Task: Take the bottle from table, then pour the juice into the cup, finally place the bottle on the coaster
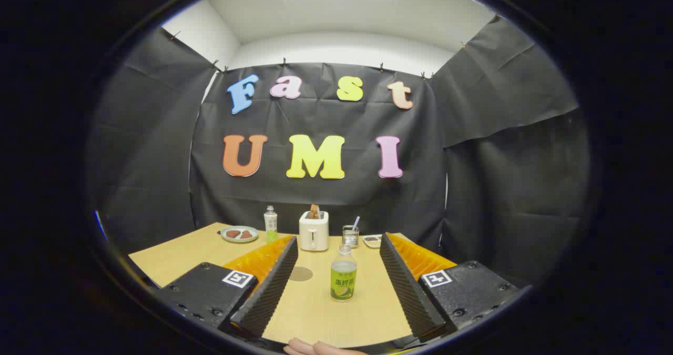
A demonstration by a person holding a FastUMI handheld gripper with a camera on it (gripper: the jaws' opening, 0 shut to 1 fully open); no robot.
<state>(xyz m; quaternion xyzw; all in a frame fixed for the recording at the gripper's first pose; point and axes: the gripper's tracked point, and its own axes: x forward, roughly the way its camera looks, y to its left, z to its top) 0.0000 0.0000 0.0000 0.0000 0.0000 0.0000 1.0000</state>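
The gripper point(339, 279) has its two fingers spread wide and holds nothing. A small clear plastic bottle with a green label point(343, 273) stands upright on the pale wooden table point(173, 255), between the fingers and a little toward the right one, touching neither. A flat round grey coaster point(301, 274) lies beside the left finger. Beyond the fingertips stands a glass cup with a straw point(350, 235). A good grasp likely means centring on the bottle's body, then closing evenly so it stays upright.
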